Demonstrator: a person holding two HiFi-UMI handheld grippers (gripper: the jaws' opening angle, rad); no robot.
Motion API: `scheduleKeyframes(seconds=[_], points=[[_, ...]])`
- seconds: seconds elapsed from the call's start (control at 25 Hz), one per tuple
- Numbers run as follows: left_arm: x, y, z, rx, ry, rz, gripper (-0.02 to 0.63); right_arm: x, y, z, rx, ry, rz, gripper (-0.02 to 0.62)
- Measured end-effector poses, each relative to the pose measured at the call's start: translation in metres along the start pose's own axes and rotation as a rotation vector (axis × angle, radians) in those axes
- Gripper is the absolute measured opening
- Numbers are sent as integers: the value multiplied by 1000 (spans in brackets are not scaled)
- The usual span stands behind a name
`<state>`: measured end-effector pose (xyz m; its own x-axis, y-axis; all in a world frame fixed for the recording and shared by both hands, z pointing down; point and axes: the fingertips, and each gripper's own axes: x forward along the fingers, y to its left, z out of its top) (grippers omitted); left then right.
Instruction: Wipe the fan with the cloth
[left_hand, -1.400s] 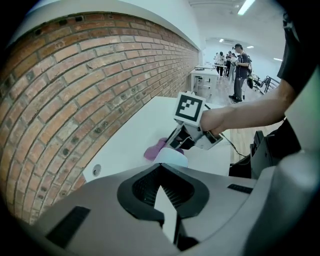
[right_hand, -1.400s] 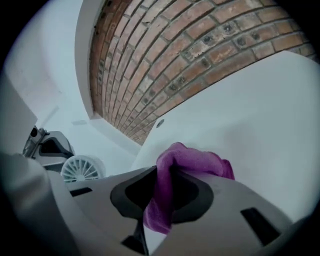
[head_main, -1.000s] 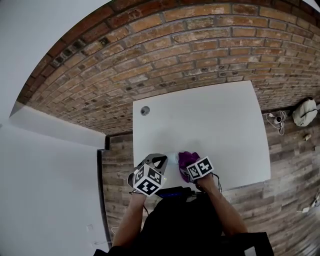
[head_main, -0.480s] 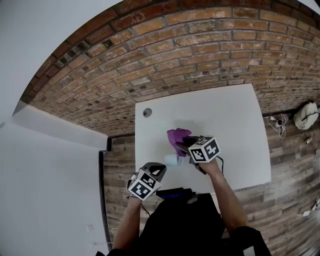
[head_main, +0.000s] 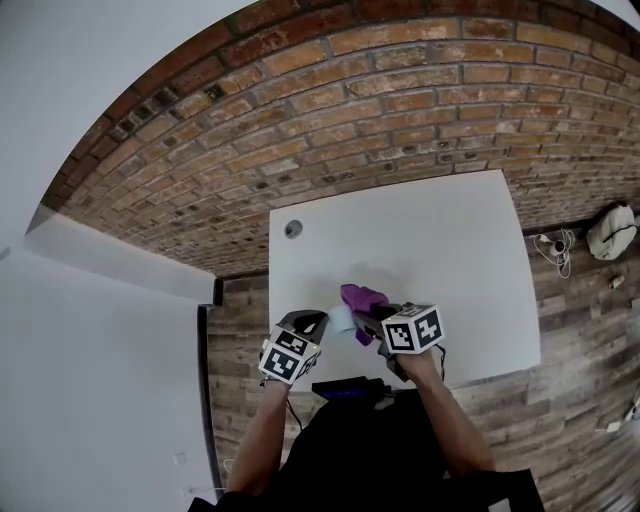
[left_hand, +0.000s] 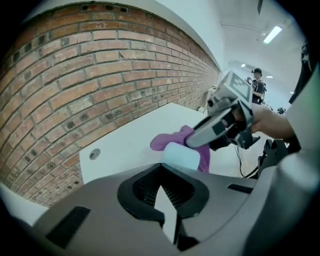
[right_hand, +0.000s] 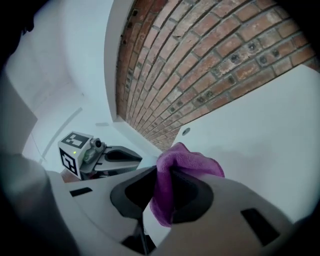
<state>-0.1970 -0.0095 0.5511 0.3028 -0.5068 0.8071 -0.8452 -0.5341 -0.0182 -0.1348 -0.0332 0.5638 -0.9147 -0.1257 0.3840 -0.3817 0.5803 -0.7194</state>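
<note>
1. Brick wall (head_main: 300, 110) stands behind the white counter (head_main: 450, 240), which carries only a small round fitting (head_main: 292, 229) near its far-left corner.
2. Your left gripper (head_main: 318, 322) is closed tight on a thin pale sliver. The pale blue fan (head_main: 342, 320) sits right at its jaw tips, over the front part of the counter, so I judge the sliver to be part of the fan and the fan to be held.
3. Your right gripper (head_main: 368, 316) is clamped on the purple cloth (head_main: 362, 298), with a loose bunch sticking out past the jaws. The cloth lies just beside the fan, on its far side. I cannot tell whether they touch.
4. You seem to be at the step of bringing the cloth onto the fan, with most of the wiping probably still to do.
5. Next, lay the loose fold against the fan's body and sweep across it. Keep the left gripper steady and press lightly, because a fan pinched by so thin a part could twist.
</note>
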Motion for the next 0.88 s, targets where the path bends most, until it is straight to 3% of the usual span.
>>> scheduleKeyframes(seconds=[0.12, 0.2, 0.32, 0.4, 0.48, 0.72, 0.88], points=[[-2, 5, 13, 22, -9, 14, 2, -10, -11, -12, 55, -31, -47, 63], [-10, -1, 21, 86, -10, 26, 2, -20, -13, -2, 63, -77, -60, 63], [-11, -21, 24, 197, 36, 1, 2, -28, 22, 35, -11, -156, 44, 63], [-7, -25, 18, 232, 74, 1, 2, -17, 47, 46, -63, -157, 128, 63], [-6, -27, 17, 243, 79, -1, 2, -1, 53, 39, -82, -128, 159, 63], [-5, -26, 20, 304, 121, 19, 2, 0, 12, 17, -34, -212, 60, 63], [-5, -27, 18, 315, 136, 18, 2, -3, -38, -14, 46, -109, -98, 63]])
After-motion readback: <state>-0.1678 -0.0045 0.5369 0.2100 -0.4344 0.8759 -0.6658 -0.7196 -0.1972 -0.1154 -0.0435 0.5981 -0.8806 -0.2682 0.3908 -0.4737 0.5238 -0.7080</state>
